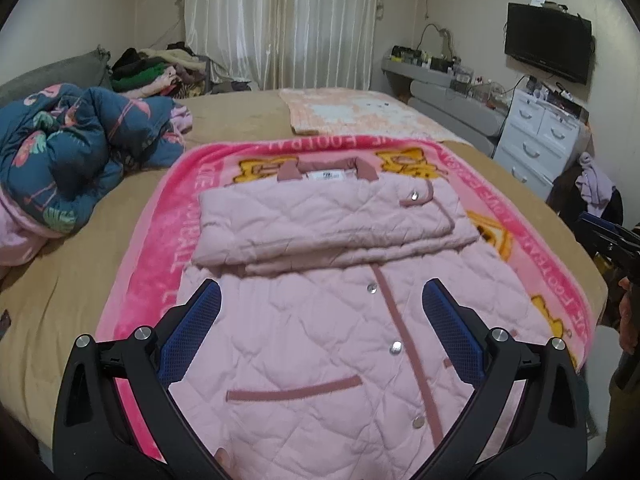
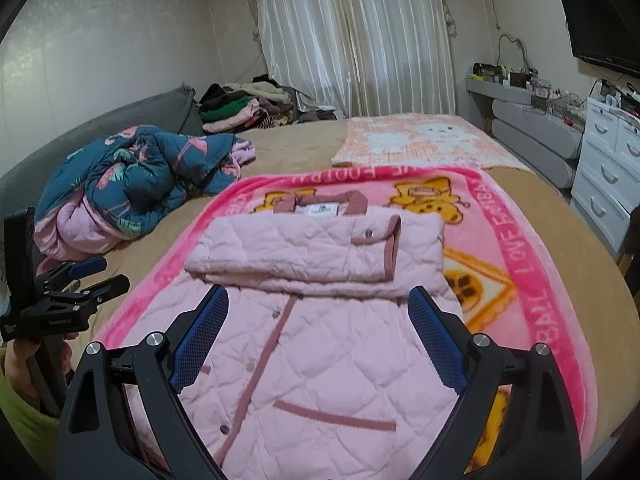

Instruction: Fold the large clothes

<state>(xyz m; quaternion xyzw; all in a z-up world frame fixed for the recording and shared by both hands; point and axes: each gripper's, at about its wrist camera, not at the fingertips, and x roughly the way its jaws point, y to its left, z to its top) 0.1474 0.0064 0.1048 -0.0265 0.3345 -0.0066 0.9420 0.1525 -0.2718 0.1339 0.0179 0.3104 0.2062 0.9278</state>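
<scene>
Spread across a wide bed with a tan cover (image 1: pixel 248 120), a bright pink fleece blanket with yellow bear prints (image 1: pixel 160 248) is laid flat, and on it the pale pink quilted jacket with dusty-rose trim and snap buttons (image 1: pixel 320 340) is placed face up, collar toward the curtains. Its sleeves are folded across the chest into a thick band (image 2: pixel 316 256). The left gripper (image 1: pixel 322 300) is held just above the jacket's lower half with its blue-padded fingers (image 1: pixel 448 328) spread wide and nothing between them; the right gripper (image 2: pixel 318 308) is likewise held spread over the garment, gripping nothing. To the left a crumpled teal flamingo-print duvet (image 2: pixel 140 176) is heaped, and behind it a pile of mixed clothes (image 2: pixel 240 108) is stacked. A peach patterned mat (image 2: pixel 420 140) is seen beyond the blanket, white striped curtains (image 1: pixel 280 20) behind, and white drawers (image 1: pixel 540 136) at right.
</scene>
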